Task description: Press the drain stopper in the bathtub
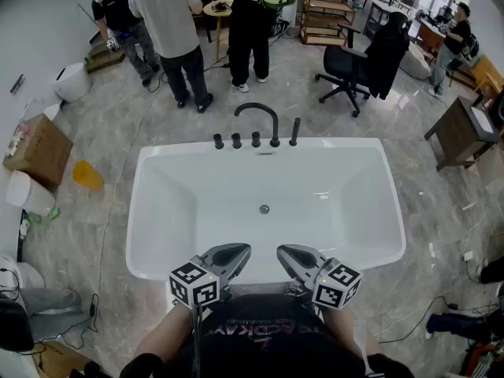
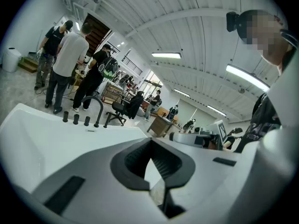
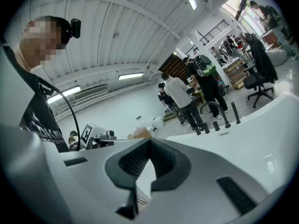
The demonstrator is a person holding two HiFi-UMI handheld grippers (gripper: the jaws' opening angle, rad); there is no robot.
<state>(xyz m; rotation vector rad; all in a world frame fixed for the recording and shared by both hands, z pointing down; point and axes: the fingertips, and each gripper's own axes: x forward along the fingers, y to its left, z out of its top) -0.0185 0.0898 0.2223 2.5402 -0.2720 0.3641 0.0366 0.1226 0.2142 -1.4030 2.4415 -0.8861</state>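
Note:
The white bathtub (image 1: 157, 235) lies in front of me in the head view. Its small round metal drain stopper (image 1: 264, 209) sits in the middle of the tub floor. A black arched faucet (image 1: 260, 120) with several black knobs stands on the far rim. My left gripper (image 1: 235, 253) and right gripper (image 1: 290, 253) hover side by side over the near rim, both shut and empty, well short of the stopper. In the left gripper view the left gripper (image 2: 150, 146) points across the tub rim (image 2: 42, 129). In the right gripper view the right gripper (image 3: 149, 143) points over the tub (image 3: 261, 139). Neither gripper view shows the stopper.
Several people (image 1: 173, 30) stand beyond the tub, beside a black office chair (image 1: 346, 73). A cardboard box (image 1: 35, 148) and a yellow object (image 1: 87, 176) lie on the floor at left. A wooden table (image 1: 465, 132) stands at right, and cables (image 1: 425, 325) run across the floor.

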